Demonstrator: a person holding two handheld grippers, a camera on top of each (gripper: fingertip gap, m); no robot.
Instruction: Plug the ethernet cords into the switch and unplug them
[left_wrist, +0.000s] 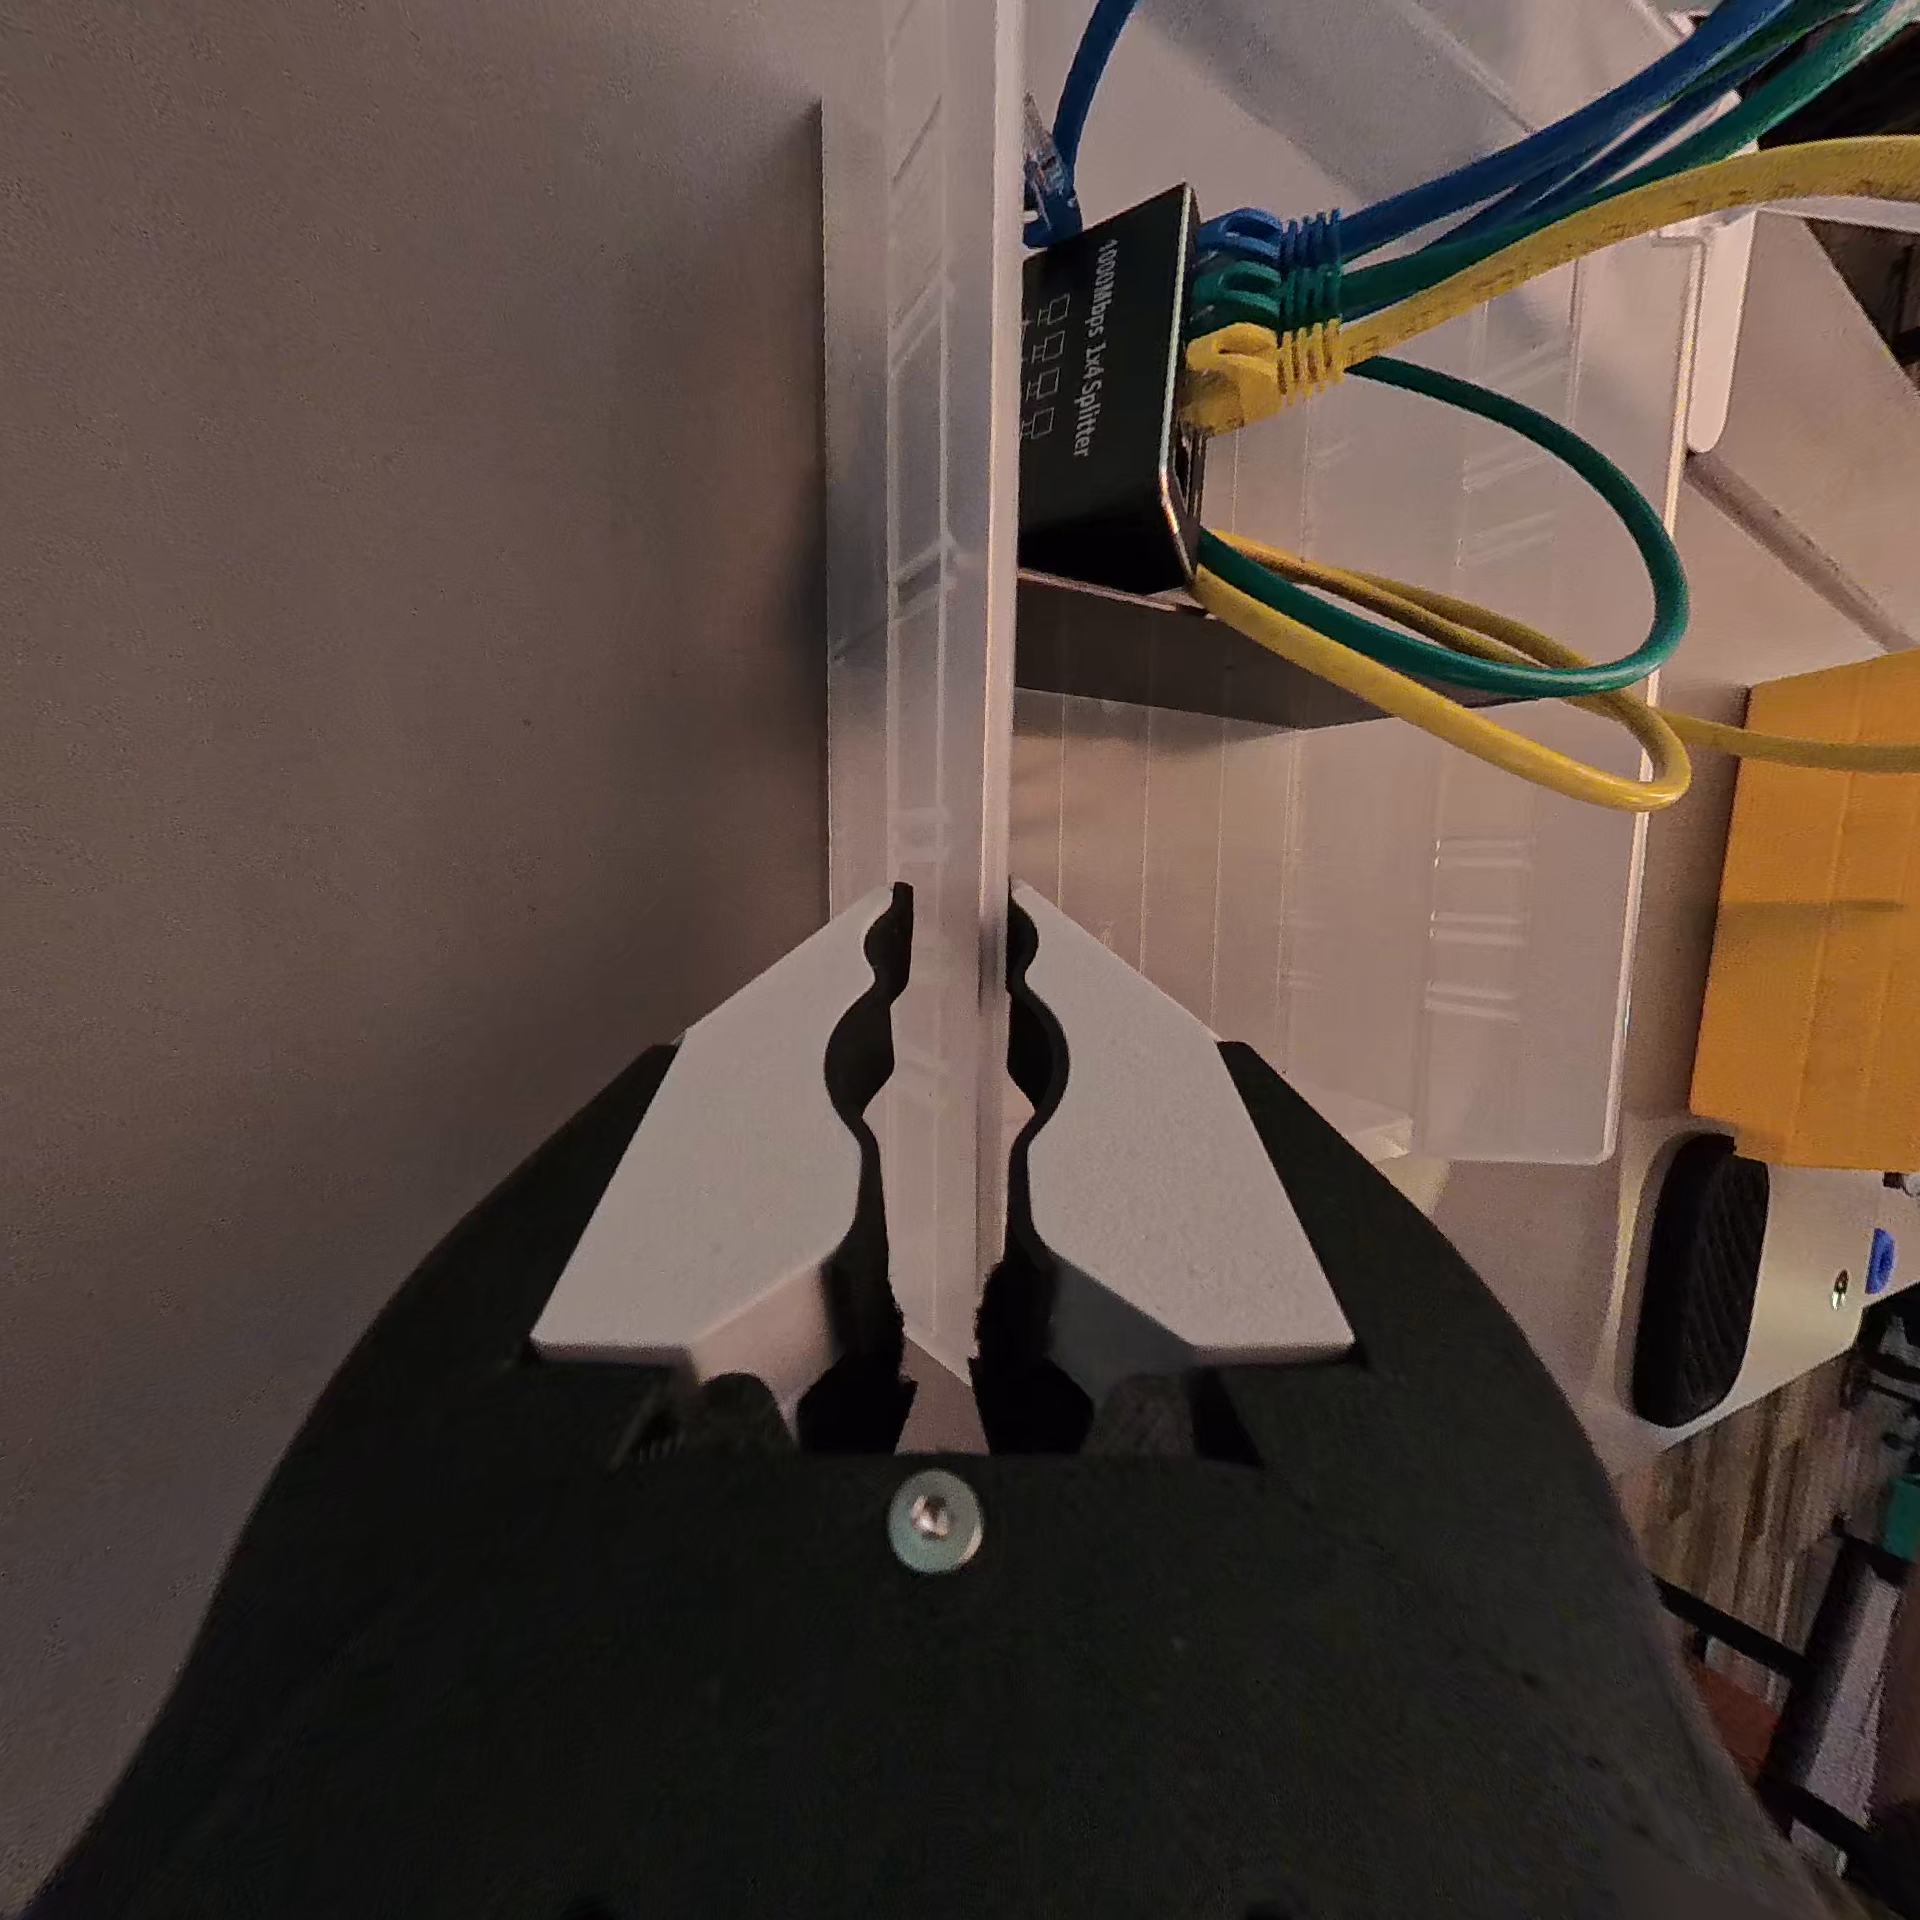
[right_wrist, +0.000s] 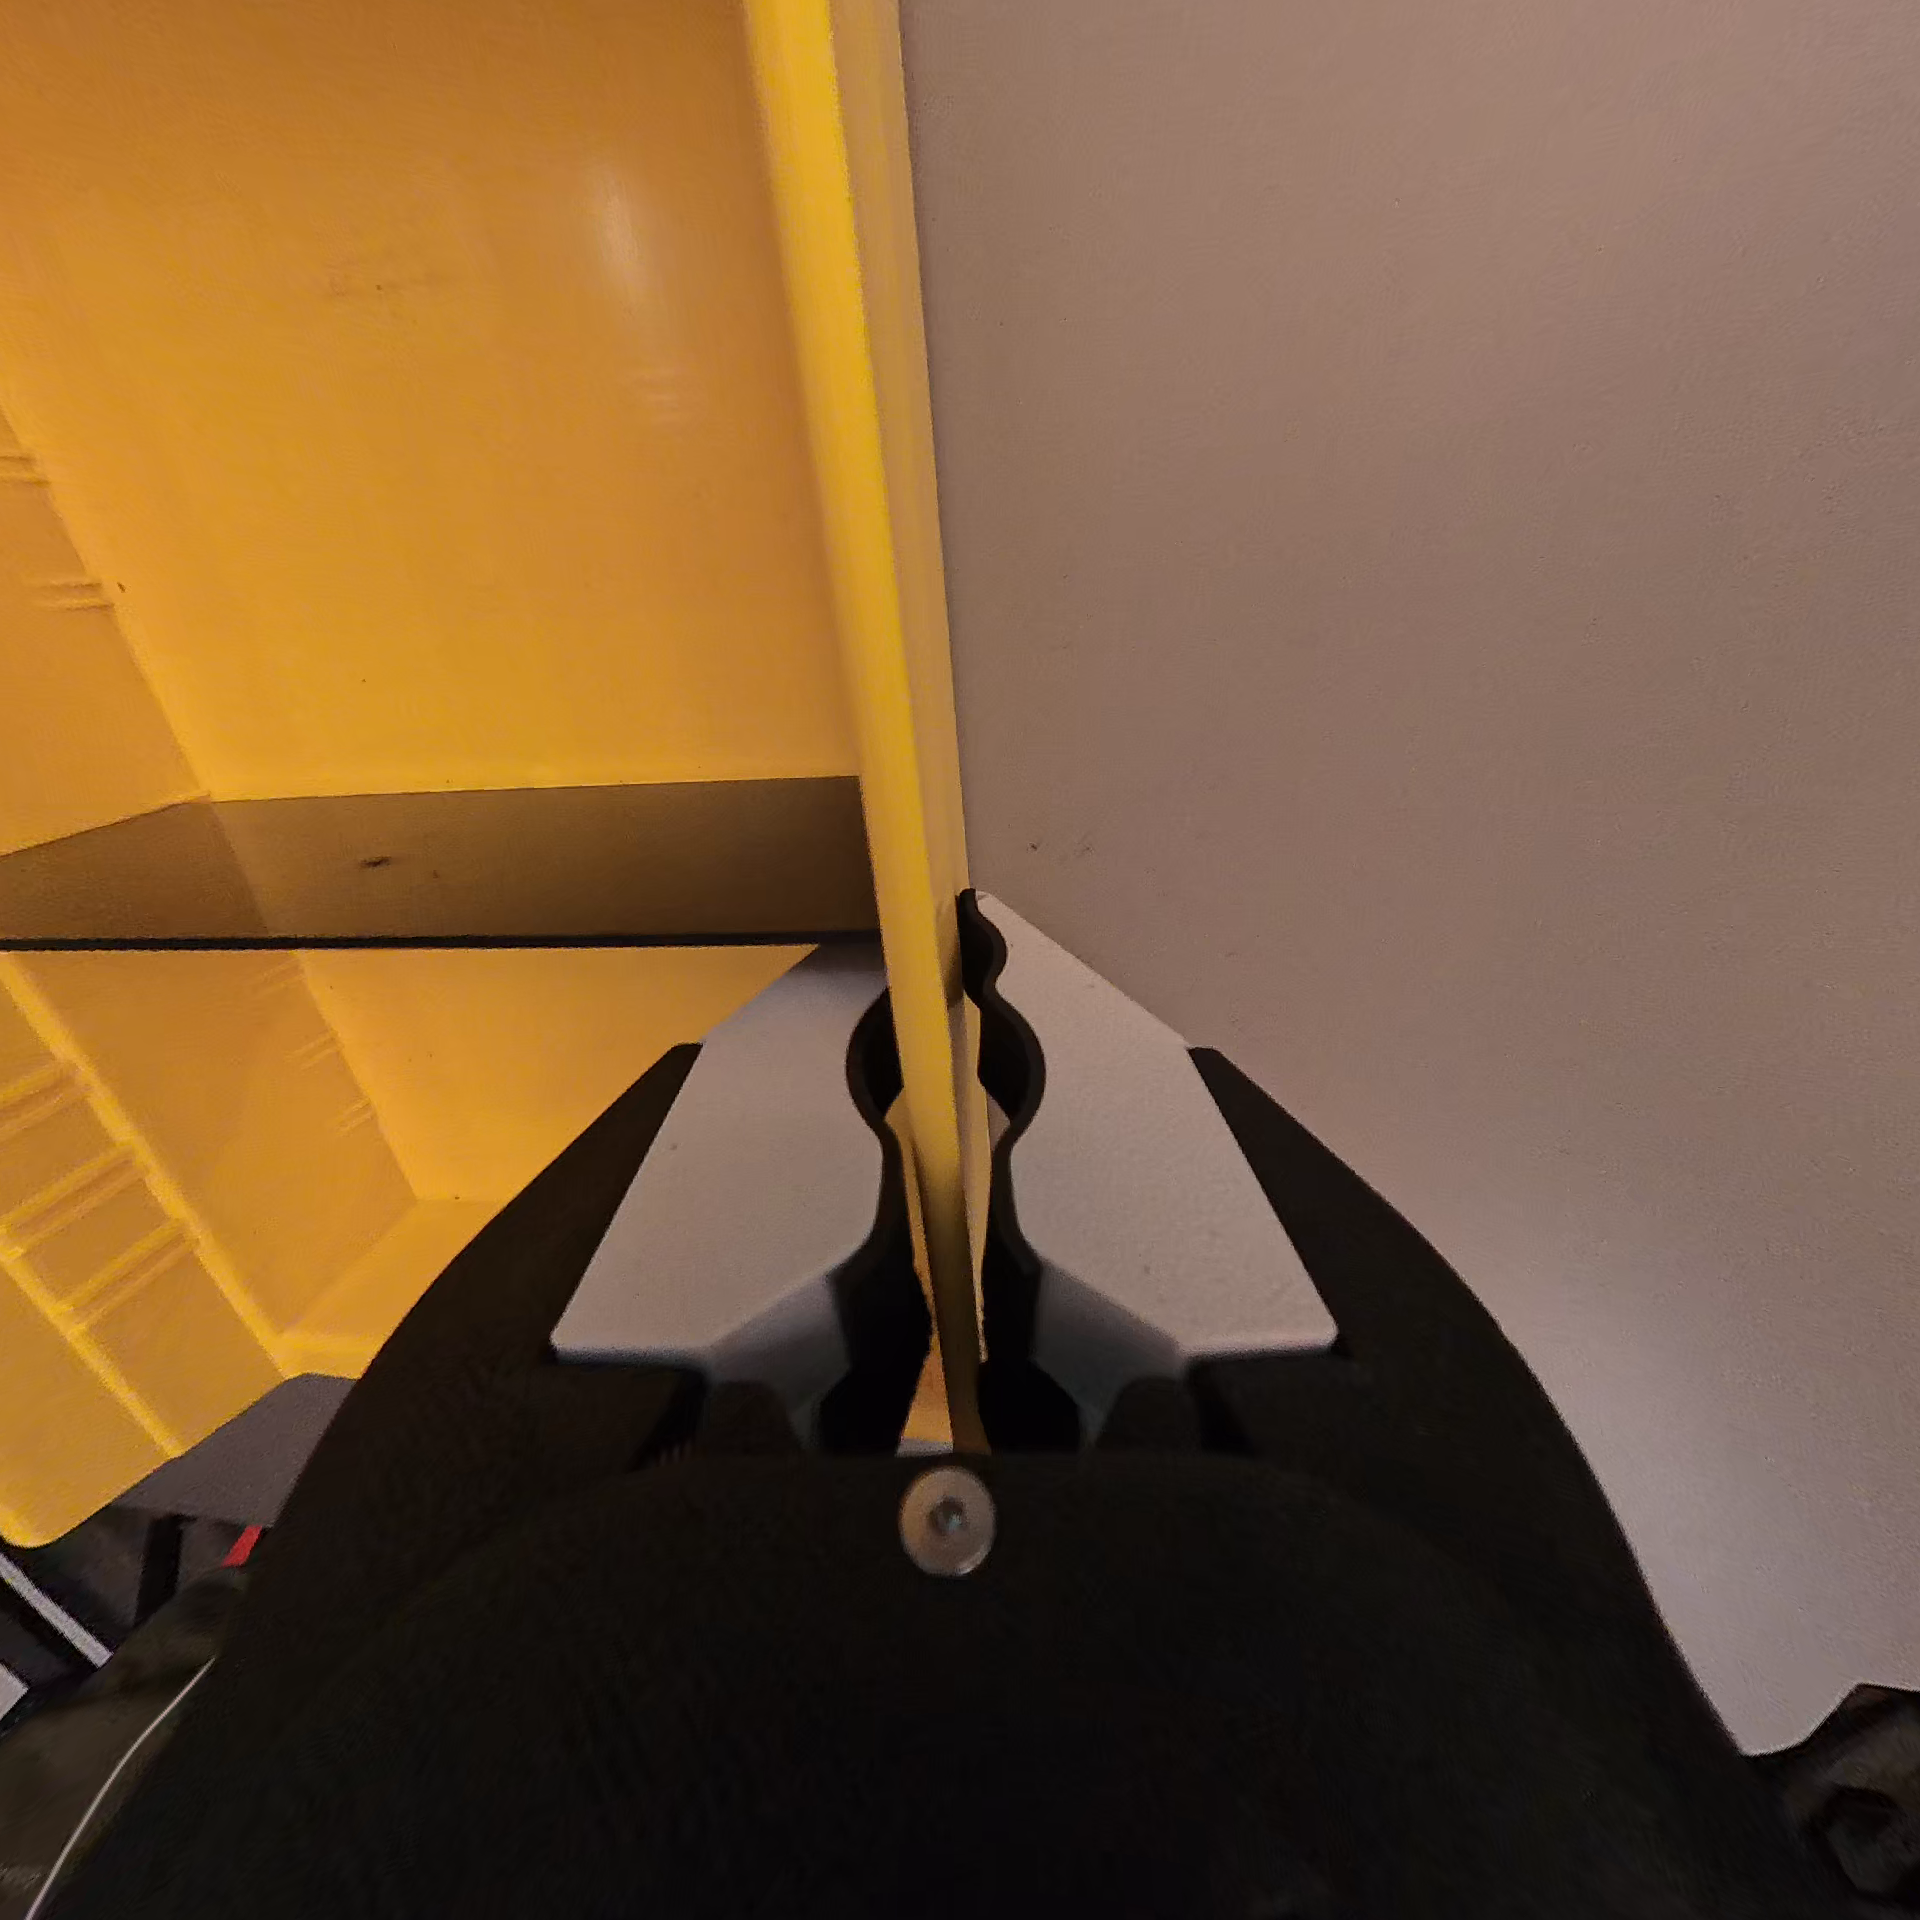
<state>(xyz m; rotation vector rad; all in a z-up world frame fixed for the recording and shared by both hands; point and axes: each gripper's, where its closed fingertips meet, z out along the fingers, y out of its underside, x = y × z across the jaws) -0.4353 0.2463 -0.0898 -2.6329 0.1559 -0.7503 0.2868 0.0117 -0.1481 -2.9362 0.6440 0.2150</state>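
Three cords (left_wrist: 1311, 312) sit plugged in the switch (left_wrist: 1107, 384), one blue plug (left_wrist: 1047, 156) loose — left claw (left_wrist: 958, 914) clamps clear bin wall (left_wrist: 971, 520), right claw (right_wrist: 935, 935) clamps yellow bin wall (right_wrist: 883, 520).

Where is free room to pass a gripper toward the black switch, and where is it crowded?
Free: the translucent bin's floor below the black switch, between the clamped bin wall and the yellow bin. Crowded: the switch's port side, where blue, green and yellow ethernet cords bunch and loop.
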